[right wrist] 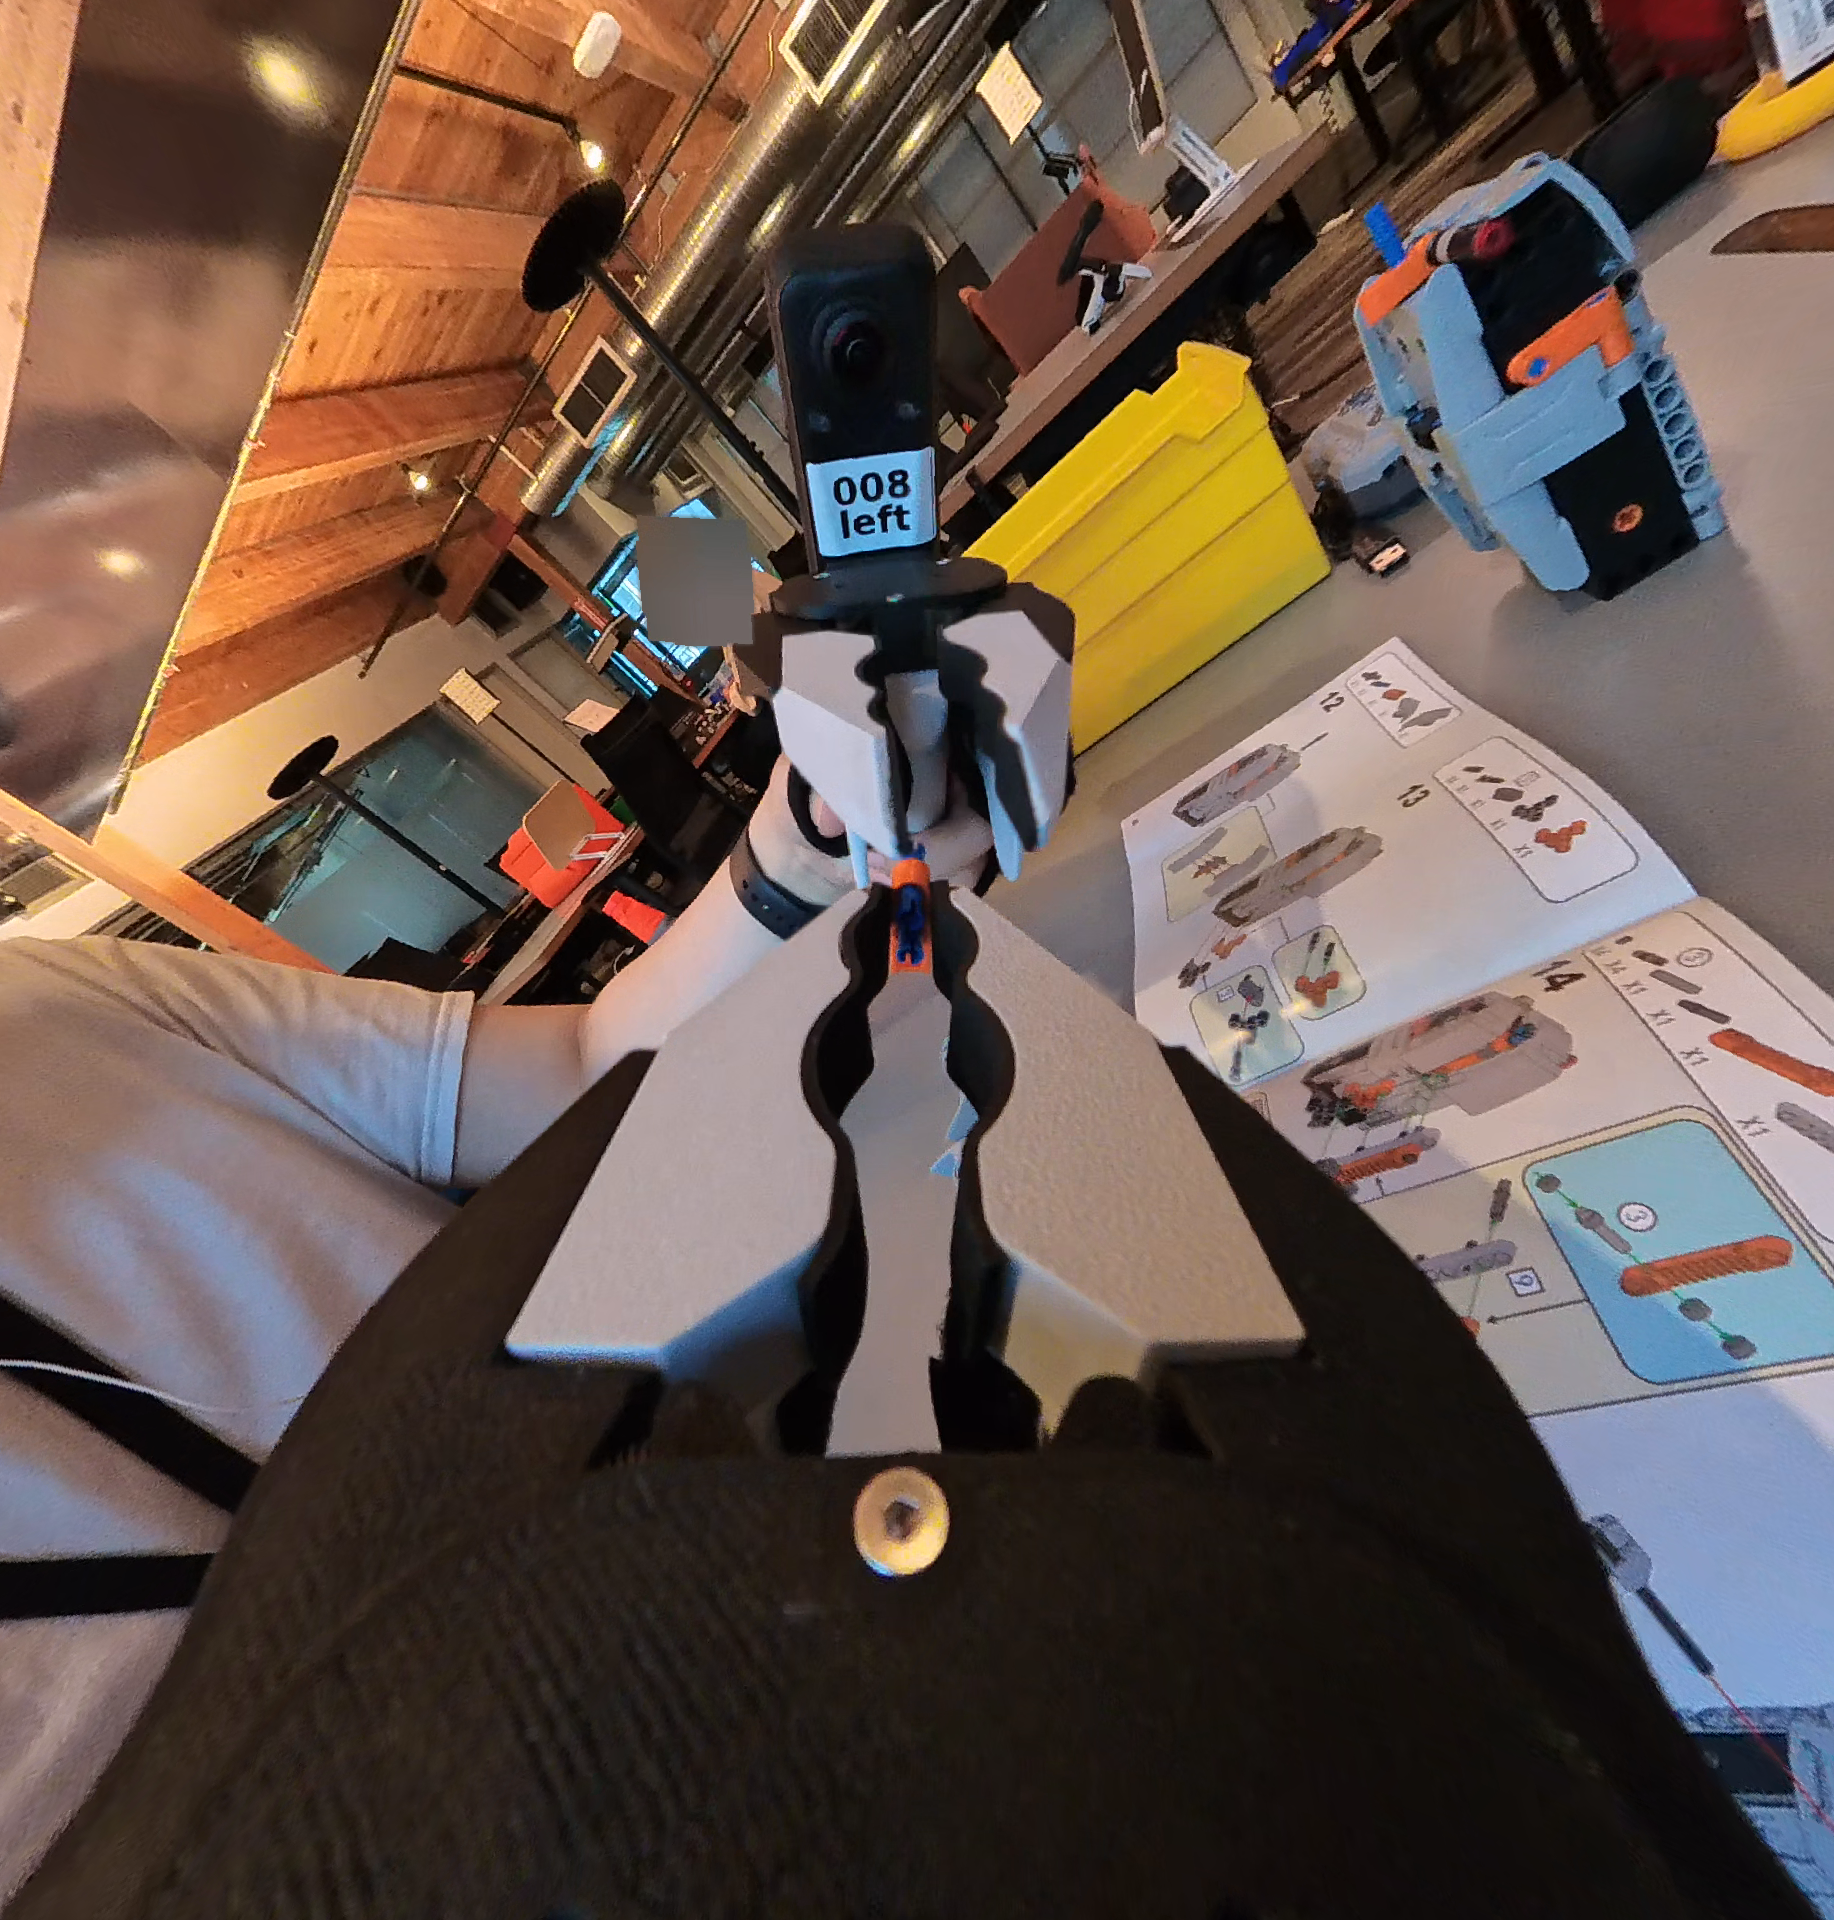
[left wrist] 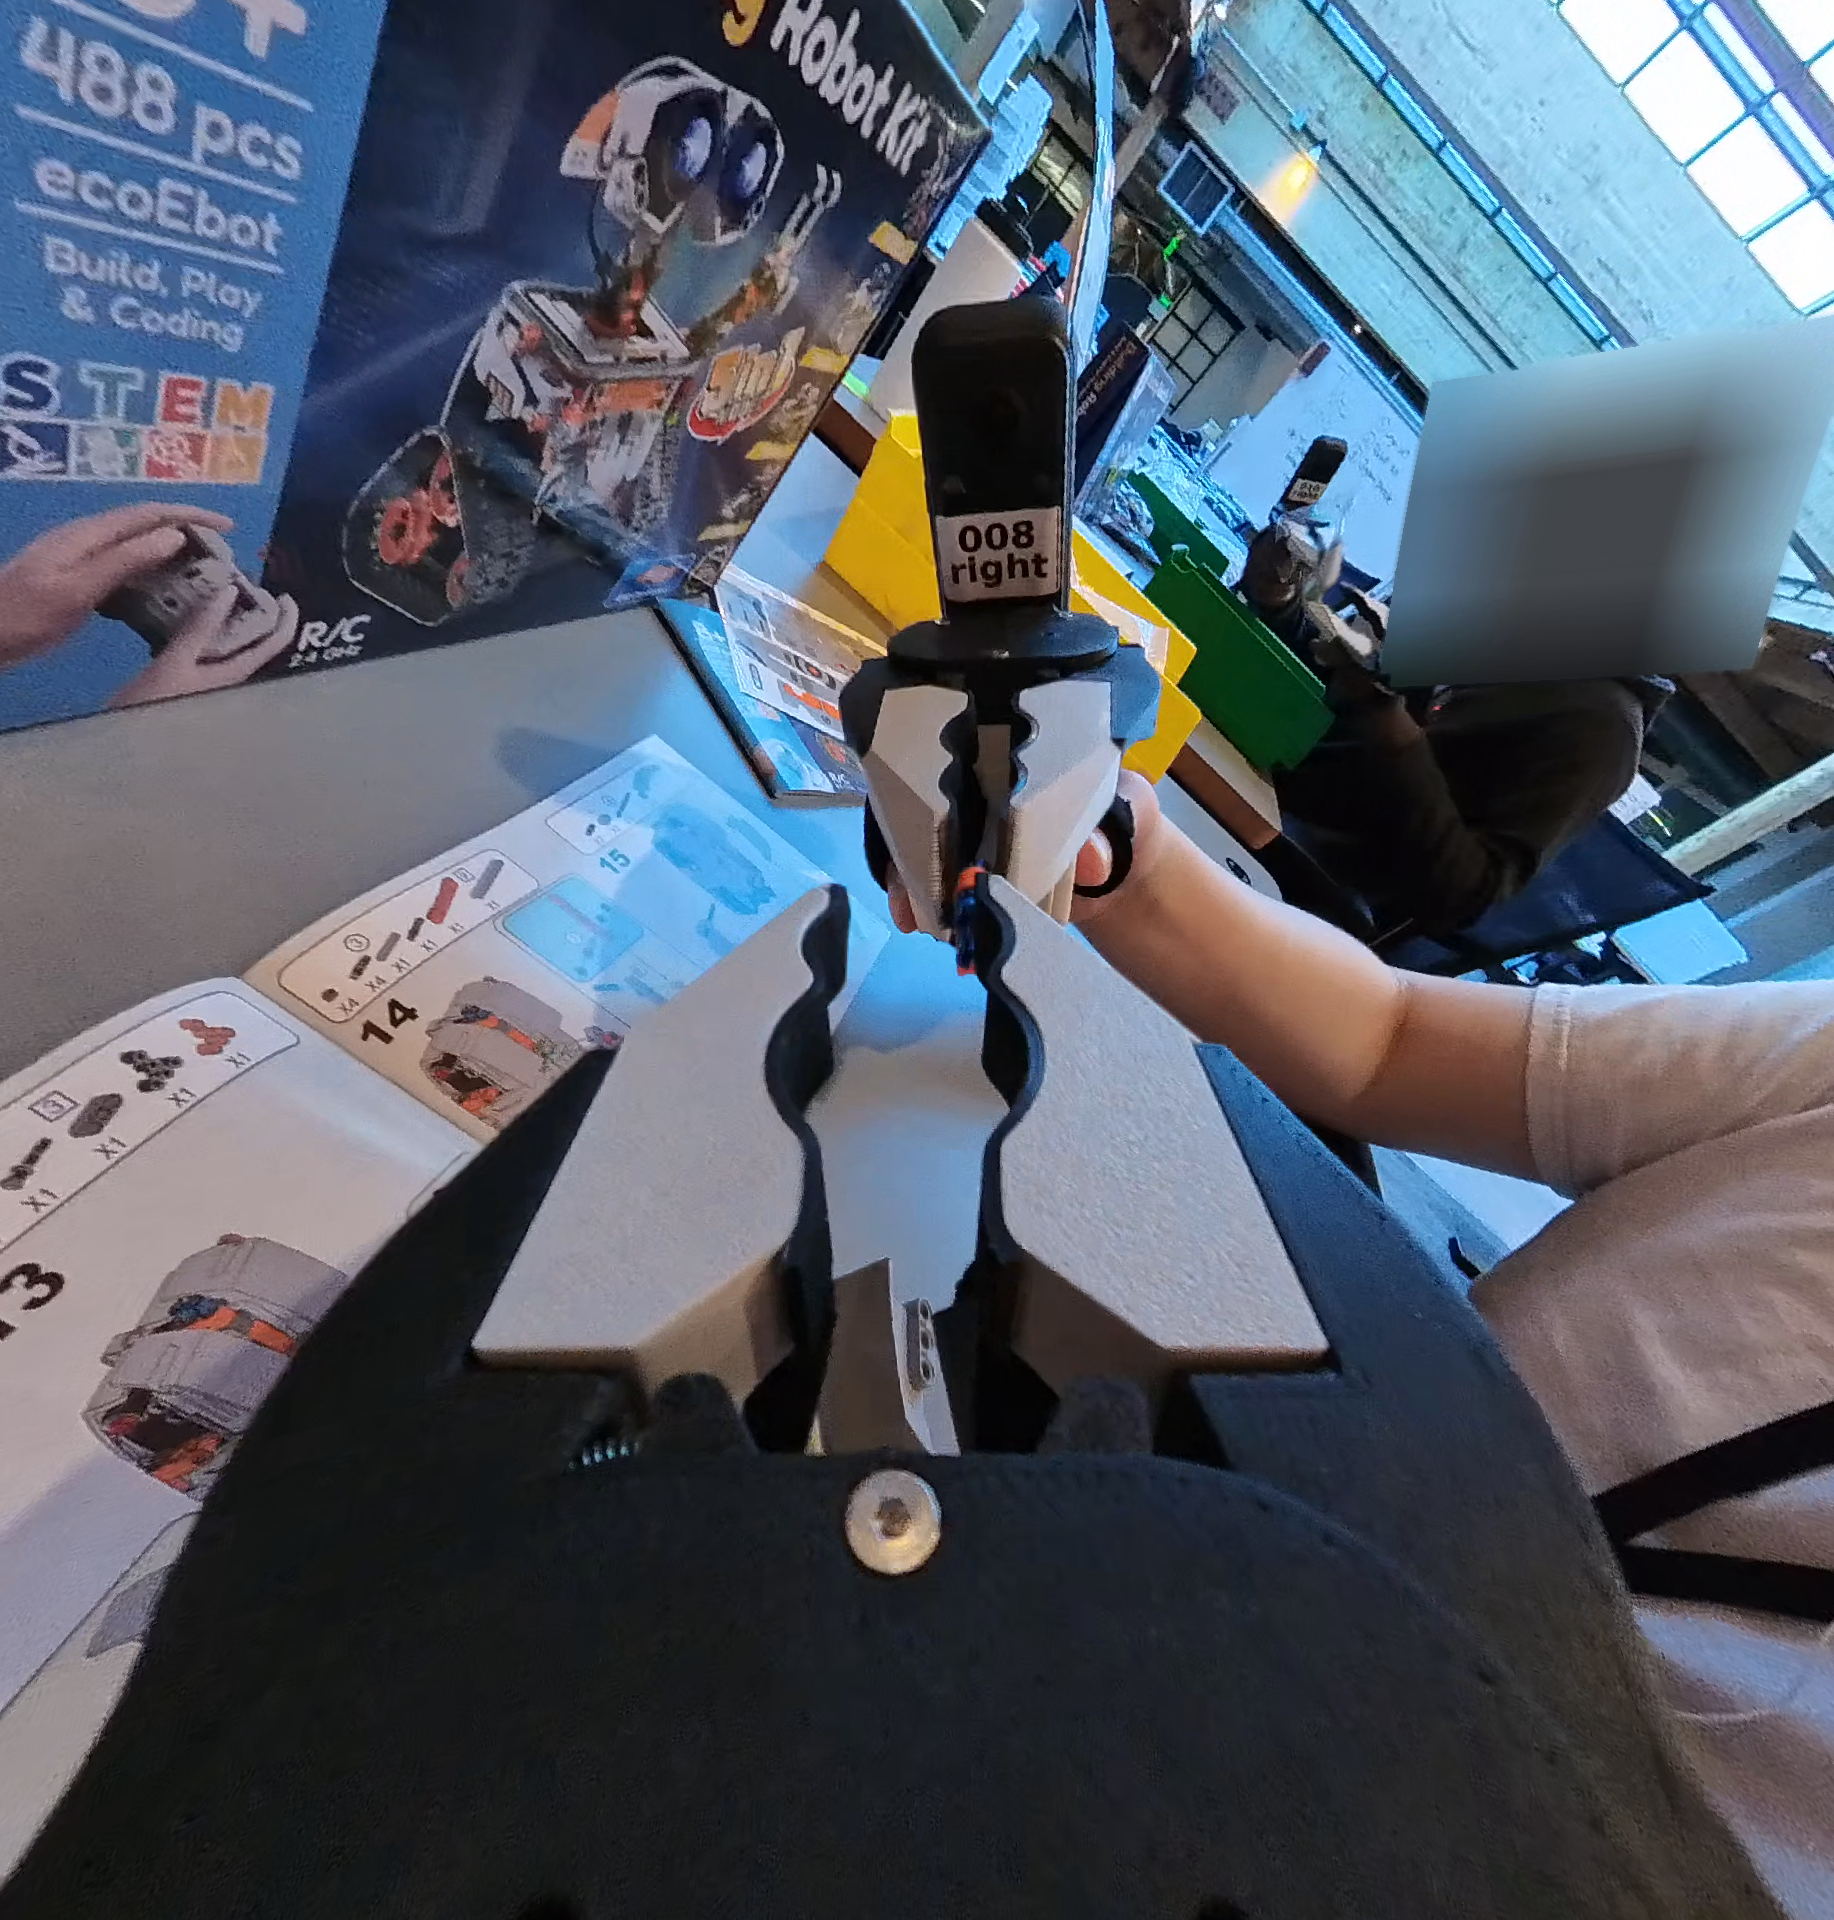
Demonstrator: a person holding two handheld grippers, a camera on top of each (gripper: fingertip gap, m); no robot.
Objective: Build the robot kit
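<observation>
Small orange-and-blue brick piece (right wrist: pixel 908 920) between right gripper (right wrist: pixel 913 914) fingertips

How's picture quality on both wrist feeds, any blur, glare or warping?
Left wrist view: strong fisheye bending, bright window glare top right, left claw sharp. Right wrist view: warm ceiling lights smeared top left, small orange-and-blue toy part at right claw sharp.

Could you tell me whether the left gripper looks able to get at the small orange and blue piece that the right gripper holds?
Probably yes. The left gripper is open and faces the orange and blue piece, which is pinched at the tips of the right gripper. Nothing stands between them.
</observation>
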